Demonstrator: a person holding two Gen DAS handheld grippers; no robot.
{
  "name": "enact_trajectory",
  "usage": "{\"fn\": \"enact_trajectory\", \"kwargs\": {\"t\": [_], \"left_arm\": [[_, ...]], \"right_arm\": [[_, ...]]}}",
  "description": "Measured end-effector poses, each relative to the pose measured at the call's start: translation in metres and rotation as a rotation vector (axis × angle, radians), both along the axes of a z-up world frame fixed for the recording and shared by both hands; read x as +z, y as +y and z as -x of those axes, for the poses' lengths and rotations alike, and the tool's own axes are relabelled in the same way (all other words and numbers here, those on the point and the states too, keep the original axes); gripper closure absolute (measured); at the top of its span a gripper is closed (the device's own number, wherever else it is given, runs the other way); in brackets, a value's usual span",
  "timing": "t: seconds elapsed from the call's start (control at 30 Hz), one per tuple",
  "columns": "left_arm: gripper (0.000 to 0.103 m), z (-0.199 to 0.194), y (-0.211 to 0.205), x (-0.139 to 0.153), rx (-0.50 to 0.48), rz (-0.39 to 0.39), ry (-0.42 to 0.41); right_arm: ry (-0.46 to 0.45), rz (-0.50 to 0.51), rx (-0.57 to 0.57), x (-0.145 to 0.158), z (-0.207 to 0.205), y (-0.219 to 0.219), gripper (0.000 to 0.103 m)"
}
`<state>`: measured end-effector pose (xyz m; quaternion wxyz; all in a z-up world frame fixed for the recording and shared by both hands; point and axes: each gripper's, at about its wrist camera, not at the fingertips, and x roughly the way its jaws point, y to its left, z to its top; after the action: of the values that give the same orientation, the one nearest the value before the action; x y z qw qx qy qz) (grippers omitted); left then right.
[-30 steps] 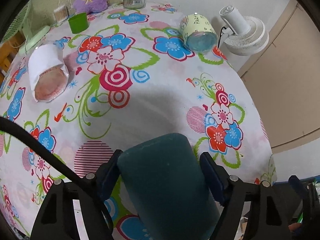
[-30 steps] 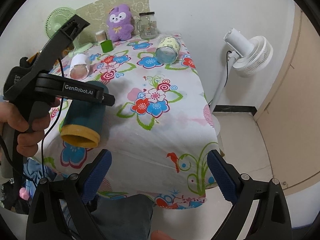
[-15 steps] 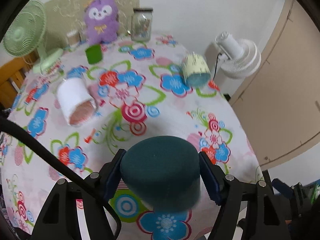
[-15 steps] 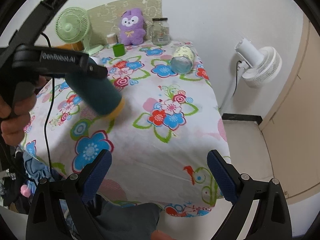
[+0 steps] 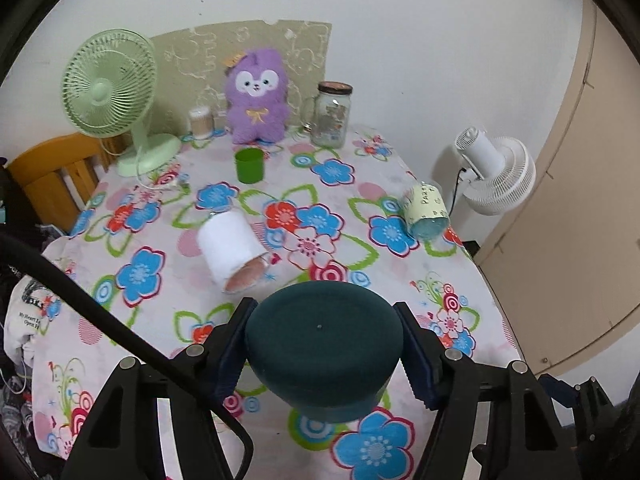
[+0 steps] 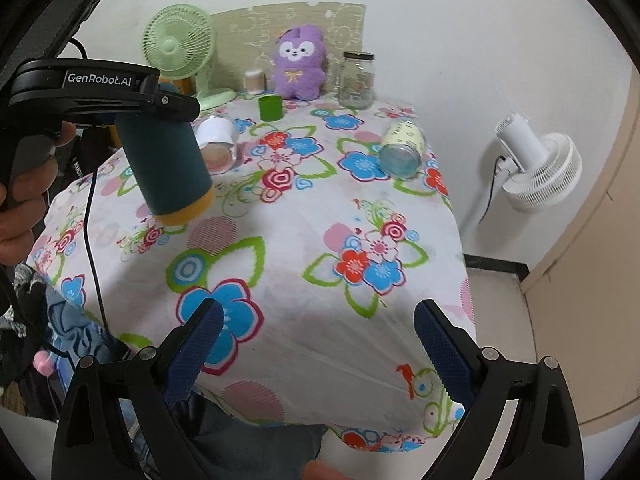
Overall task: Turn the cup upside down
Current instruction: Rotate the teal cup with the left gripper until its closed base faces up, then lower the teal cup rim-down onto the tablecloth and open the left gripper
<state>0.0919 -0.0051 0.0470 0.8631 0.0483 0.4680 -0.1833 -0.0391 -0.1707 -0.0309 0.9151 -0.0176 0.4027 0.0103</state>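
The dark teal cylindrical cup with a yellow rim (image 6: 168, 160) is mouth-down, slightly tilted, its flat base up, held above the floral tabletop (image 6: 304, 216).

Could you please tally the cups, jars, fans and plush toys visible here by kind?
Cups: 3 (teal, white, green)
Jars: 2 (upright, lying)
Fans: 2 (green, white)
Plush toys: 1
Total: 8

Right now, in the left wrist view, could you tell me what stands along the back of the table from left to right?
Green desk fan → small cotton swab container → purple plush toy → glass jar.
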Motion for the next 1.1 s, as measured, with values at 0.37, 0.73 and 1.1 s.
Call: {"fn": "enact_trajectory", "kwargs": {"t": [0.37, 0.73, 1.1], "left_arm": [[0.034, 0.005, 0.018, -0.016, 0.025, -0.035, 0.022], [0.034, 0.01, -0.003, -0.058, -0.061, -0.086, 0.121], [0.016, 0.006, -0.005, -0.062, -0.053, -0.079, 0.138]], "right_arm": [[0.016, 0.026, 0.043, -0.005, -0.007, 0.022, 0.006], [0.03, 0.023, 0.038, -0.009, -0.008, 0.022, 0.006], [0.036, 0.018, 0.032, -0.011, -0.01, 0.02, 0.006]]}}
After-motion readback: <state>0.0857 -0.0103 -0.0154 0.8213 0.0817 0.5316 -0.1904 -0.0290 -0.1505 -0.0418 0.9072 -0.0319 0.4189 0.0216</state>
